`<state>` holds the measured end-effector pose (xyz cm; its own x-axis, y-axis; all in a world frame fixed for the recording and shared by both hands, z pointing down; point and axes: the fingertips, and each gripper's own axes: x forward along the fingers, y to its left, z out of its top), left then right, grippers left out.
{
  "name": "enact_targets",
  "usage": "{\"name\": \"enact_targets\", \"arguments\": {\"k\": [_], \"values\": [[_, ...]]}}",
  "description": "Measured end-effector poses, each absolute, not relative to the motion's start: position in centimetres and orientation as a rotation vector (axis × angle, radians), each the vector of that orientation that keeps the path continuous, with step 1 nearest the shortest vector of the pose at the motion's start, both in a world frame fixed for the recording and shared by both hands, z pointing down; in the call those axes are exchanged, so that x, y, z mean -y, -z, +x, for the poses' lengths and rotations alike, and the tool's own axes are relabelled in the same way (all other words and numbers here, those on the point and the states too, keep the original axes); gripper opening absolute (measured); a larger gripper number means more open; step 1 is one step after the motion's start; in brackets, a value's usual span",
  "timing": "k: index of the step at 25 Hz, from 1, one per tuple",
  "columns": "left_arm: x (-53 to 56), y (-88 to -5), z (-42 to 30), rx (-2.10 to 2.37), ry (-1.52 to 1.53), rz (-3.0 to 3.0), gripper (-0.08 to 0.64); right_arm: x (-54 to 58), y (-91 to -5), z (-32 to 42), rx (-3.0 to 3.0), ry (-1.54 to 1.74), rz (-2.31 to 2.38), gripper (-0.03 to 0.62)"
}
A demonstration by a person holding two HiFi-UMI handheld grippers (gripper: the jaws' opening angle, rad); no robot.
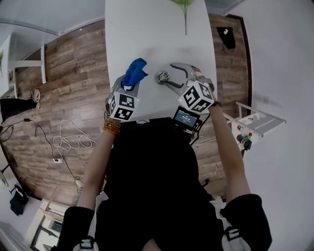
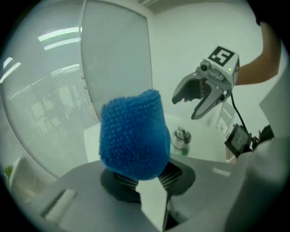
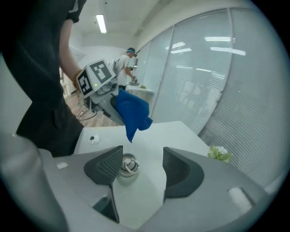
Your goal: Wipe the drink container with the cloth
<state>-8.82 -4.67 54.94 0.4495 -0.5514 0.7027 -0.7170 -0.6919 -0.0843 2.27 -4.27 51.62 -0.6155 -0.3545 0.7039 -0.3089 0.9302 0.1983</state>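
The drink container, a small metal vessel with a ring on its lid, stands upright on the white table. A blue cloth sticks up out of my left gripper, which is shut on it just left of the container. In the left gripper view the cloth bulges above the pads and the container stands beyond it. My right gripper hangs open above the container. In the right gripper view the container lies below, close to the left jaw, with nothing gripped.
A green plant stands at the table's far end. A small device with a lit screen sits at the near edge. A round disc lies on the table. Wooden floor with cables lies to the left.
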Motion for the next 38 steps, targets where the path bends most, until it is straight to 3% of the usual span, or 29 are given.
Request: {"name": "enact_targets", "arguments": {"k": [11,22,26,38], "values": [[6.8,-38.2,-8.9,1.466,-0.539,2.750,0.189,5.2,-36.9,2.3,2.420,0.172,1.355,0.287],[4.0,-29.4,-11.0,1.527,-0.008,2.869,0.189,1.3,-28.4,0.3,2.284,0.235,2.060,0.256],[2.7,-31.1,-12.2,1.543,-0.136,2.846,0.189,0.9,-28.3,-1.3,2.284,0.111,2.187,0.217],[1.7,-32.7,-13.3,1.569,-0.170,2.812,0.189,-0.4,-30.4,-5.1,2.246,0.141,2.059,0.101]]}}
